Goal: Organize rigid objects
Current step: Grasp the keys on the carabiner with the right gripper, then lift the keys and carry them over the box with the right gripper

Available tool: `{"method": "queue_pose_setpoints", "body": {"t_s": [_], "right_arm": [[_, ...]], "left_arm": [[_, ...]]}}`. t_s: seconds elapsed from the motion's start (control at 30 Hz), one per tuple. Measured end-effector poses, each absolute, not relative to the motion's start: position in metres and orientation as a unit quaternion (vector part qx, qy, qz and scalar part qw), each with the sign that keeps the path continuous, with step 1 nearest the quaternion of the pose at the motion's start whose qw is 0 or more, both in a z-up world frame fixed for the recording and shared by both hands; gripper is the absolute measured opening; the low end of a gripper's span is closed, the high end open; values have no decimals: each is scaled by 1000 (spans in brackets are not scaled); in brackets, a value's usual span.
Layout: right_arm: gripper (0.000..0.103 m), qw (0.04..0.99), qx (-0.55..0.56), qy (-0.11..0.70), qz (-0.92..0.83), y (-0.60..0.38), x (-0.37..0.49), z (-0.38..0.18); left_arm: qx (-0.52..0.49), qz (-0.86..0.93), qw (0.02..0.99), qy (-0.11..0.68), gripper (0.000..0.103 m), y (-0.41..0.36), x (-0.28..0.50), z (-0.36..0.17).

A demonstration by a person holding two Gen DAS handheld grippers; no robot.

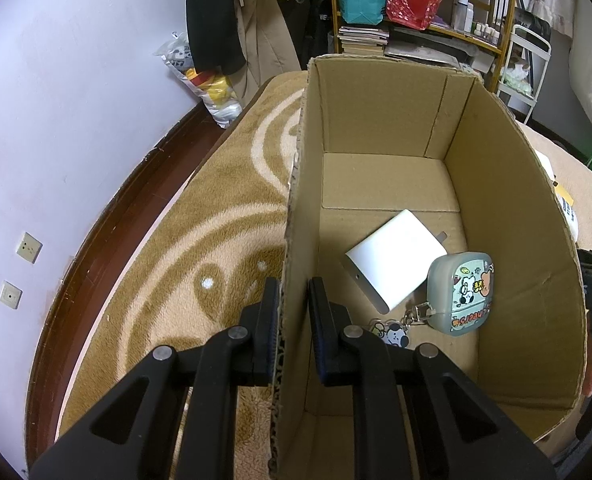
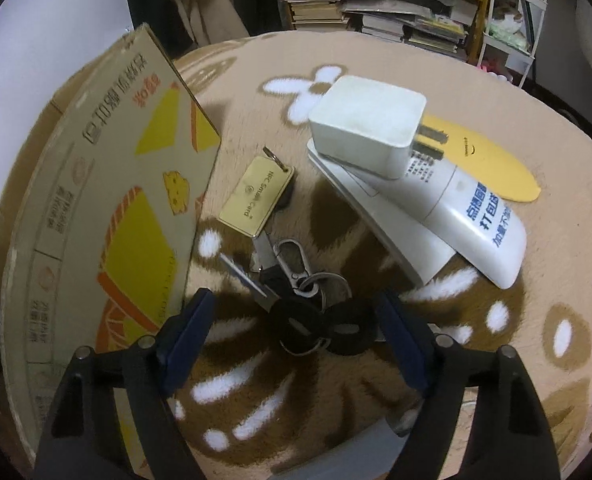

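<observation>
Black-headed keys (image 2: 315, 320), gold tag (image 2: 256, 200)

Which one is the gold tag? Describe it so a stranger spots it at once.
Start at the printed cardboard box on the rug. Just right of its corner lies the gold tag, above the open right gripper and its key bunch. It alone is flat, gold and rectangular, printed NFC Smart Card; its neighbours are white.

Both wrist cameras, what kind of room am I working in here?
Most likely a lived-in room at home, a bedroom or storage corner. A wooden shelf holds stacked books and bottles, coats hang by the wall, and the cardboard box sits on a plush patterned rug.
</observation>
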State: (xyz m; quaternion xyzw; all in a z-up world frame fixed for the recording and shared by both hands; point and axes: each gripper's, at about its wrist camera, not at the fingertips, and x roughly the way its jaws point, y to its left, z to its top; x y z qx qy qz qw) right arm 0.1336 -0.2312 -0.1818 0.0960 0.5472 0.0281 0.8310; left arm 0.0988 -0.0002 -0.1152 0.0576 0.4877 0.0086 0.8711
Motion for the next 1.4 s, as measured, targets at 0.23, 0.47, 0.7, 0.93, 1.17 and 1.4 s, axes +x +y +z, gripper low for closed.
{"method": "queue_pose_setpoints", "body": {"t_s": [0.23,0.47,0.7,0.93,1.17,1.4], "right_arm": [[56,831,69,552,18,-228,132,-185],[41,843,39,536,23,-219,128,-180],[40,847,64,526,33,-221,124,-171],[40,858,95,504,37,-230,124,-155],[40,863,125,488,38,-241,124,-145],[40,868,139,476,41,-244,125,-138]], "left_arm": [[58,8,871,488,15,0,99,-116],[57,8,871,488,15,0,99,-116],[60,8,871,488,15,2,99,-117],[61,8,871,487,15,1,100,-117],[61,9,871,488,15,0,100,-116],[60,9,871,488,15,0,100,-116]]}}
